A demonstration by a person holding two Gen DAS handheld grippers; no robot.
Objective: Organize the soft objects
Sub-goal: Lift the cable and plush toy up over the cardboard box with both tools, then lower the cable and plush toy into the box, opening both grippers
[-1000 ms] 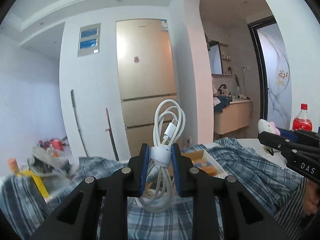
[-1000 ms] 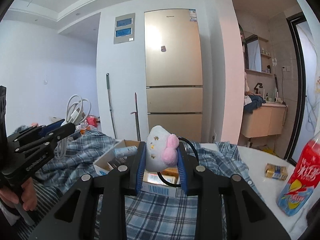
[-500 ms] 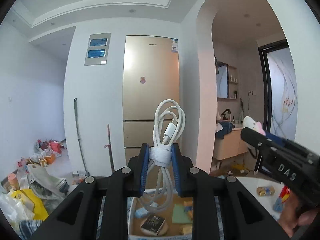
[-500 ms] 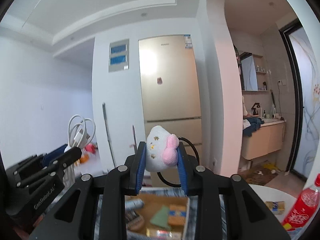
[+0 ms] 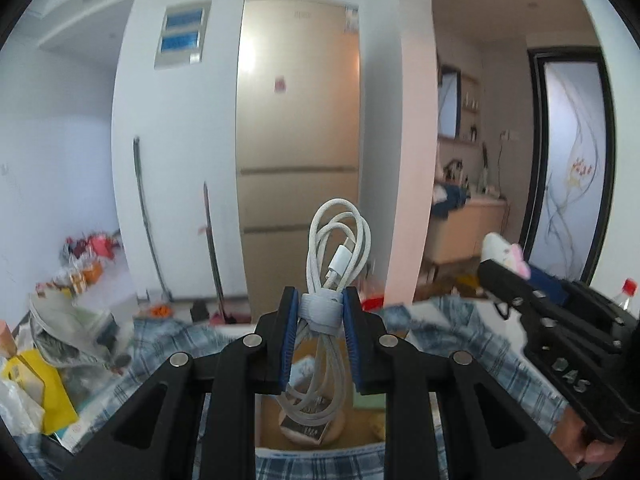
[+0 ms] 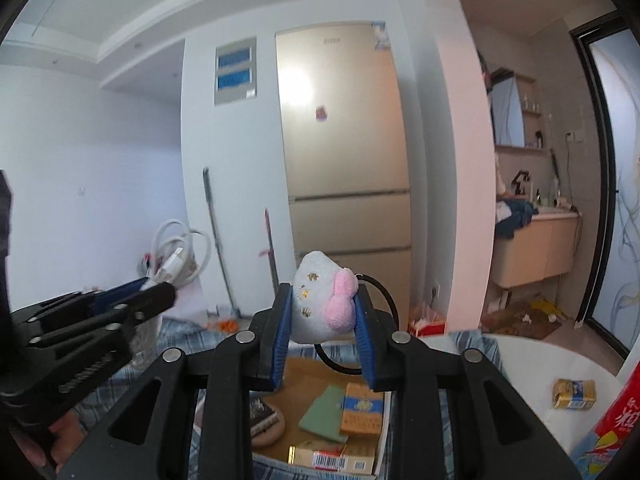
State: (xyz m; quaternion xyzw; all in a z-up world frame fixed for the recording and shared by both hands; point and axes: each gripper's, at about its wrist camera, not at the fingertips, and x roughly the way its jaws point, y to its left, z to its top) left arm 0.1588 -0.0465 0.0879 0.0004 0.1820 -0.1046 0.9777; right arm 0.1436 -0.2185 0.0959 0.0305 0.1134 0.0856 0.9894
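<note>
— Holding both loads above the cardboard box (image 6: pixel 320 396), were you? What was in each claw?

— Yes. My left gripper (image 5: pixel 319 334) was clamped on the coiled white cable (image 5: pixel 334 280), pinching it at the fabric strap around its middle, with the loops standing up past the fingertips and the tail hanging down toward the box. My right gripper (image 6: pixel 322 334) was squeezed on the small white plush toy (image 6: pixel 320 300) with the pink bow, and a black cord looped out behind it.

— And where did the box sit?

— Right under both claws, open at the top, on the blue checked cloth (image 6: pixel 188 332). Inside it I could see a green pad, an orange packet and a dark little booklet on a round tan thing. A red bottle (image 6: pixel 612 436) and a small yellow packet (image 6: pixel 574 394) stood off to the box's right, on the white tabletop.

— So which step was this?

— I judged it to be the carry, close to the drop: both soft things were lifted and lined up over the box, neither one inside yet.

— What did the next move call for?

— Lowering each claw into the box over a free patch, then spreading the fingers. The cable's dangling tail could snag the box wall, so I thought it should go down straight.
</note>
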